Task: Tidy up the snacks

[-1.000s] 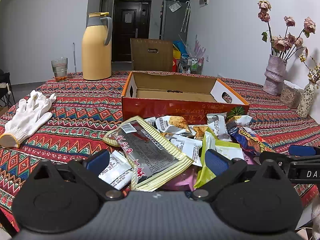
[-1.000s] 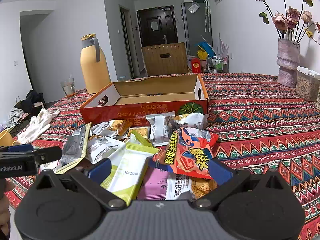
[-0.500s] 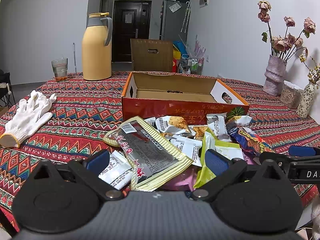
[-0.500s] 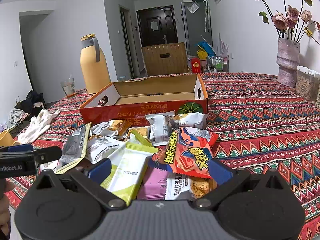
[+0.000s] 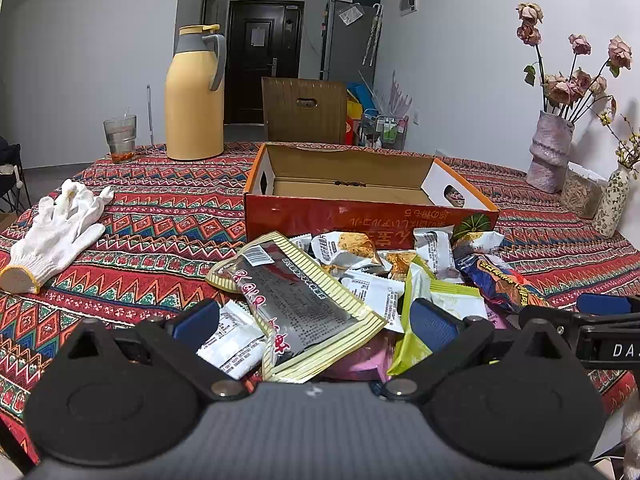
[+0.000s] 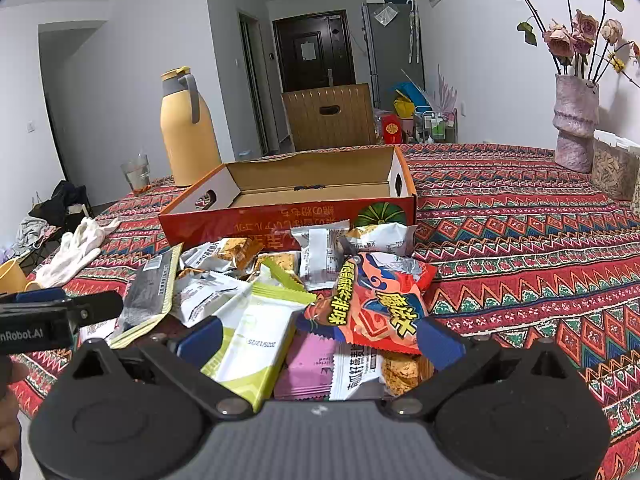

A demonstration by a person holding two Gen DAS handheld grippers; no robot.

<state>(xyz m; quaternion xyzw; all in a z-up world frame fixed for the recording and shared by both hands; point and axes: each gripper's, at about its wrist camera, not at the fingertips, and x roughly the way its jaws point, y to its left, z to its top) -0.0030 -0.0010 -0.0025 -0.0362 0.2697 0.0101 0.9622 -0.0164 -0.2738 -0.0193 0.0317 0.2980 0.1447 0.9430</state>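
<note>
The near edge of the snack pile is hidden behind the left tool, held apart and clamped on nothing. The right tool is likewise apart above the pile. Behind the pile the open box is seen; bare bench is shown to its right only in the right view.

mixed snack packets heaped just before the open orange box (nothing visible inside).

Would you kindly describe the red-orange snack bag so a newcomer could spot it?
Start at the open orange cardboard box on the patterned tablecloth; the snack pile lies before it. On the pile's right edge, the red-orange bag alone carries bold yellow characters and blue swirls.
</note>
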